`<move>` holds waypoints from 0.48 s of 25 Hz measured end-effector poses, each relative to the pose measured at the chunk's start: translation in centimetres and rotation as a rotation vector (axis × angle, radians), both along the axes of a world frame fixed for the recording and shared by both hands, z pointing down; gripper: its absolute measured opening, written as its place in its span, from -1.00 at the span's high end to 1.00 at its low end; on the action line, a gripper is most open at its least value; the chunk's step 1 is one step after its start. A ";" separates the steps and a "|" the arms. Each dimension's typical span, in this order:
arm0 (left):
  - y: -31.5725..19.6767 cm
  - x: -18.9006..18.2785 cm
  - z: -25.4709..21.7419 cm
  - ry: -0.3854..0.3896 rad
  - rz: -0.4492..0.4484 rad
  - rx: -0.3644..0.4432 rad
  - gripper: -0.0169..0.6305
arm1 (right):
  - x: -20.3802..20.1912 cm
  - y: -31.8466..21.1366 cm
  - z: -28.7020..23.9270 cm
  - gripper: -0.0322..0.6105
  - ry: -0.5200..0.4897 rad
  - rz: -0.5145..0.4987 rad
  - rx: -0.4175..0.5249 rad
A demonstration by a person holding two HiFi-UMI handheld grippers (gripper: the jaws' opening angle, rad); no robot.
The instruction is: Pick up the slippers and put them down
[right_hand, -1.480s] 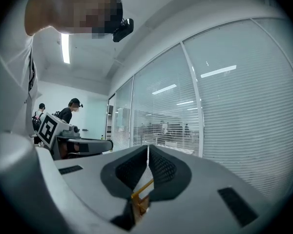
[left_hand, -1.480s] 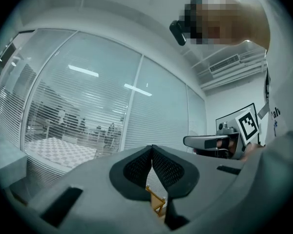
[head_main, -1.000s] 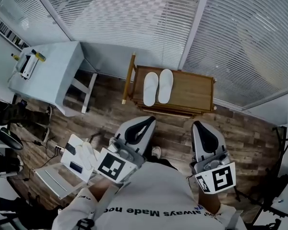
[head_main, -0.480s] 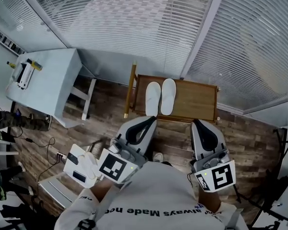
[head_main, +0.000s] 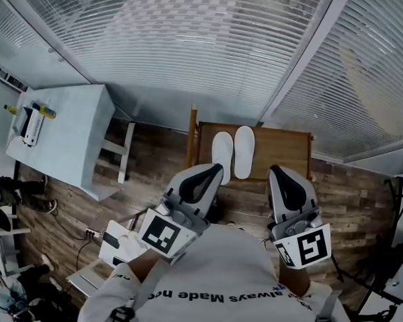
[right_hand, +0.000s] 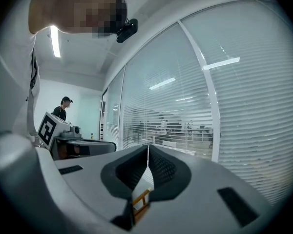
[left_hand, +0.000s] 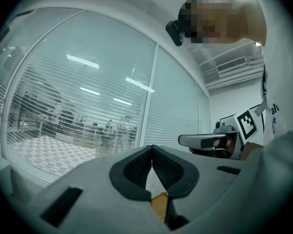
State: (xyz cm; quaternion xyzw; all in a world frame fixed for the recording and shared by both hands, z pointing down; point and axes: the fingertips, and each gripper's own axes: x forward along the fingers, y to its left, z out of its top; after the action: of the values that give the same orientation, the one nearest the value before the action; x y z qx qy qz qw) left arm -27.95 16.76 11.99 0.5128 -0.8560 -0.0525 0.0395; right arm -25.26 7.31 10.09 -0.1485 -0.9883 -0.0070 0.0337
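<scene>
Blind-covered glass walls fill the top of the head view and loom larger than a second ago, so I've walked forward. The floor between me and the target is down to a strip. Pale counter has slid off to the left; not relevant. Wood counter was well ahead a second ago. Now its near edge sits right at the tips of left claw and right claw in the head view. Can't read the height gap from there. Both claws point level, and I'd judge they're above the top.

Meaning: approach is about done, pick not started. Next is probably lower, open, one slipper per claw.

Slippers: white pair, lying flat, side by side, touching or nearly, on the left half of the wood counter. Untouched, same spot on it as before.

Containers: none in view. The only carriers are the two counters. The wood one has the slippers and nothing else. The pale one has a small white gadget with yellow bits near its far-left edge.

Left claw: closed, pads meet at the tips, nothing between; only a sliver of wood shows through the gap below. Right claw: same, closed and empty. Both must open before any grab.
</scene>
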 end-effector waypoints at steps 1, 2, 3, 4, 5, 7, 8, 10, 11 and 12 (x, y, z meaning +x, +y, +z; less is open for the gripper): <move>0.2 -0.7 0.2 0.000 0.005 0.000 0.91 | -0.7 0.2 0.1 0.85 0.001 0.003 0.001; 0.3 -1.2 0.3 -0.002 0.010 -0.003 0.91 | -1.3 0.3 0.2 0.85 0.002 0.007 0.002; 0.3 -1.6 0.6 -0.005 0.016 -0.007 0.91 | -1.7 0.3 0.2 0.85 0.000 0.012 0.002; 0.2 -2.0 0.8 -0.007 0.023 -0.013 0.91 | -2.1 0.2 0.3 0.85 -0.003 0.016 0.001; 0.1 -2.2 1.1 -0.008 0.031 -0.021 0.91 | -2.5 0.1 0.5 0.85 -0.004 0.017 -0.001; -0.1 -2.8 1.7 -0.001 0.040 -0.034 0.91 | -3.2 -0.1 0.7 0.85 -0.002 0.023 -0.003; -0.2 -3.1 1.9 0.004 0.040 -0.034 0.91 | -3.4 -0.2 0.9 0.85 0.002 0.026 -0.003; -0.2 -3.6 1.8 0.011 0.034 -0.020 0.91 | -3.7 -0.4 1.1 0.85 0.008 0.029 0.000; -0.3 -3.8 1.6 0.010 0.031 -0.015 0.91 | -3.8 -0.6 1.1 0.85 0.008 0.031 0.000; -0.4 -4.0 1.5 0.007 0.027 -0.016 0.91 | -4.0 -0.9 1.1 0.85 0.008 0.031 -0.001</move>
State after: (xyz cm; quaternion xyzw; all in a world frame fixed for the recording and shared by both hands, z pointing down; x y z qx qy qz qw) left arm -31.96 16.39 13.53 0.5240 -0.8491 -0.0467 0.0472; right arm -29.24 6.46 11.17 -0.1332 -0.9904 -0.0056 0.0378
